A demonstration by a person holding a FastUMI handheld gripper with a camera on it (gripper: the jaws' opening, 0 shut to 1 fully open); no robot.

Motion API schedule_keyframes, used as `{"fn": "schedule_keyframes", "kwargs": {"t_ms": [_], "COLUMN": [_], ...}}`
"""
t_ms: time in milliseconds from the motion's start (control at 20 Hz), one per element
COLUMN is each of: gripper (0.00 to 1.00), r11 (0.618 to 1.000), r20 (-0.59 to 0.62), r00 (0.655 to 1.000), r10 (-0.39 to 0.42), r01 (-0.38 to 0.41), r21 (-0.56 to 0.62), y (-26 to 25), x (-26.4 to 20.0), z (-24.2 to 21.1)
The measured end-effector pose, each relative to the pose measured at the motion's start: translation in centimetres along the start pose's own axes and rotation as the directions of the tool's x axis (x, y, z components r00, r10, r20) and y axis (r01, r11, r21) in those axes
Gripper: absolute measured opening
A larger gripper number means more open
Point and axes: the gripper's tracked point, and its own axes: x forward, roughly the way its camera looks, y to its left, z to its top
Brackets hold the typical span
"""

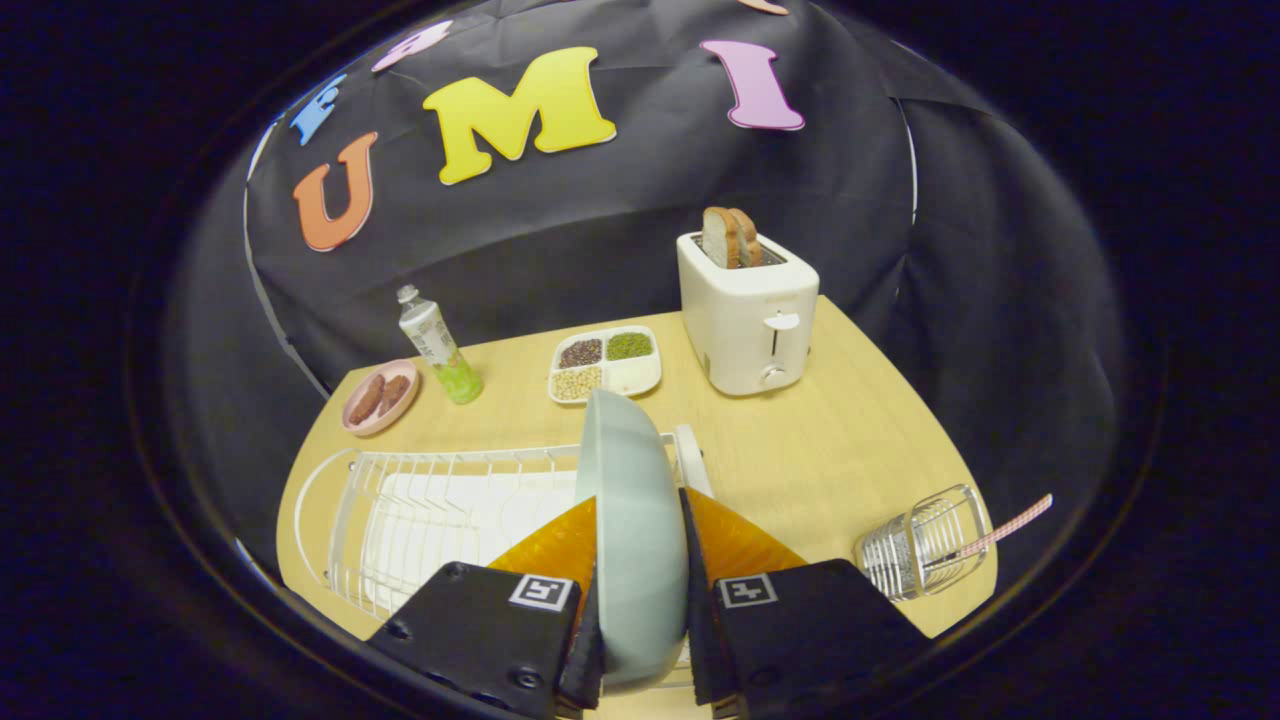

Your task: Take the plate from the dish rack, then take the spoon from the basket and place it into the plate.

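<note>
At the bottom centre, the plate (630, 530) is held on edge between the fingers (640, 640), which appear clamped on it, over the dish rack (420, 510). The first step is judged under way; the plate must be laid on the table (820, 440) before the spoon (1005, 528), in the basket (920, 550) at lower right, is fetched.

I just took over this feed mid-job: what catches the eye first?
The pale plate stands on edge between the gripper fingers, which press on both its faces, above the white dish rack. Beyond it stands a toaster with bread; right of the fingers, the basket holds the spoon.
</note>
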Motion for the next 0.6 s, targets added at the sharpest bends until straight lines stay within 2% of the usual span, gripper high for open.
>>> {"fn": "schedule_keyframes", "kwargs": {"t_ms": [150, 200, 300, 450, 600], "gripper": [0.36, 0.35, 0.33, 0.33, 0.32], "r11": [0.994, 0.986, 0.972, 0.956, 0.956], "r20": [0.014, 0.033, 0.057, 0.119, 0.194], "r00": [0.994, 0.987, 0.976, 0.959, 0.951], "r10": [-0.105, -0.156, -0.209, -0.258, -0.239], "r01": [0.105, 0.157, 0.214, 0.272, 0.266], "r21": [-0.03, -0.047, -0.093, -0.113, -0.127], "y": [-0.2, -0.5, -0.2, -0.3, 0.5], "x": [-1.0, -1.6, -2.3, -3.2, -5.5], "z": [1.4, 2.0, 2.6, 4.1, 5.4]}}
